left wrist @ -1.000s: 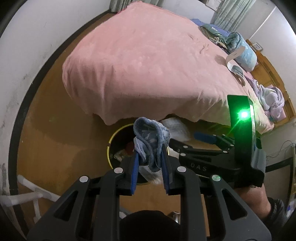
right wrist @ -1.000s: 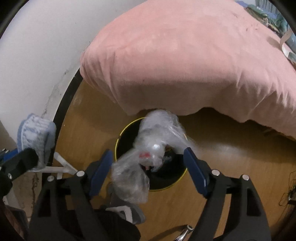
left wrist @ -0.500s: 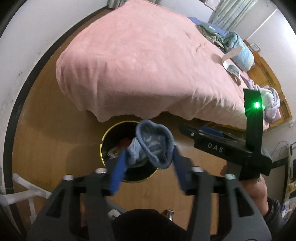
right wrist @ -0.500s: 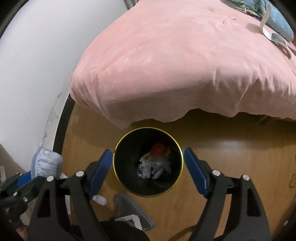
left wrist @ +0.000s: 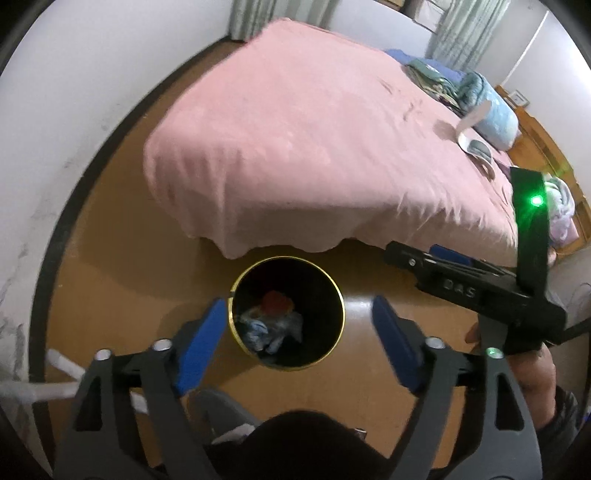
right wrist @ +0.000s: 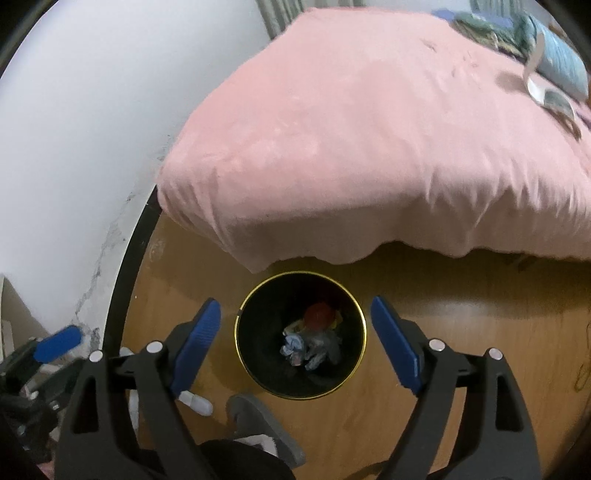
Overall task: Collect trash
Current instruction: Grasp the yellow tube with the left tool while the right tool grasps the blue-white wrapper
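I held the left claw [left wrist: 299,343] and right claw [right wrist: 295,343] over the bin [right wrist: 301,336] by the bed's [right wrist: 369,147] corner, both opening with nothing between, so the trash [right wrist: 310,345] lay inside it.

This is a bedroom in a home. A large bed under a pink blanket [left wrist: 325,147] fills the view from ten to two o'clock. Folded bedding and a pale blue pillow [left wrist: 491,107] lie at its far end near one o'clock, with green curtains [left wrist: 454,29] behind them at twelve. The floor is warm wood laminate [left wrist: 122,266], edged by a white wall [left wrist: 66,74] at nine o'clock. A small black waste bin with a gold rim [left wrist: 334,291] stands at the bed's foot, and a grey slipper [right wrist: 266,424] shows at six.
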Demonstrator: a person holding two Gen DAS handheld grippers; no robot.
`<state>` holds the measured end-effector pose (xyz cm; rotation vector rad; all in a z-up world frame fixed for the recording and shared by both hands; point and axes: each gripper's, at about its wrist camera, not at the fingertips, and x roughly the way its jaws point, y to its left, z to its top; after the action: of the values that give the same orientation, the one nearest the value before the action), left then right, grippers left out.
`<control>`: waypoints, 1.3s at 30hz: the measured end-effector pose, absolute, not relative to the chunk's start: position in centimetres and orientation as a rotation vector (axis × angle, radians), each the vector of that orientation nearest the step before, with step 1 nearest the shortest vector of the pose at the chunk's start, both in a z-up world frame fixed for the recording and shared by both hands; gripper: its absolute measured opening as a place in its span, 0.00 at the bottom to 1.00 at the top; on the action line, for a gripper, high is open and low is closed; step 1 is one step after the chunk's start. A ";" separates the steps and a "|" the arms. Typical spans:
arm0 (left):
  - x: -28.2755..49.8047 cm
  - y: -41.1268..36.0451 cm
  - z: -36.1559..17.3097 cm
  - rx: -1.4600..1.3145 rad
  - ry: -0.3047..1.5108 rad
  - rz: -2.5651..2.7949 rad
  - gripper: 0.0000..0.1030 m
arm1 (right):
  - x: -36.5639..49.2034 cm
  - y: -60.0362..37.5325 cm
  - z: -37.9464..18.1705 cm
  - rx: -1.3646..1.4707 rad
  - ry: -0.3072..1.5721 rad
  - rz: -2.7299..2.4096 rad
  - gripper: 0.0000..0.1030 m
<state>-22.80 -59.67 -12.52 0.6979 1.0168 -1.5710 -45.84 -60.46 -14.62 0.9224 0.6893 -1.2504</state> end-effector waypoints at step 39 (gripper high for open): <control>12.7 0.8 -1.4 0.157 0.899 -0.510 0.92 | 12.8 -20.8 -3.5 0.516 1.031 -0.107 0.66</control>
<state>12.71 0.80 -1.39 0.1575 0.8995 -0.5097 12.78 -20.83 -3.51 0.5155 1.0313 -0.1072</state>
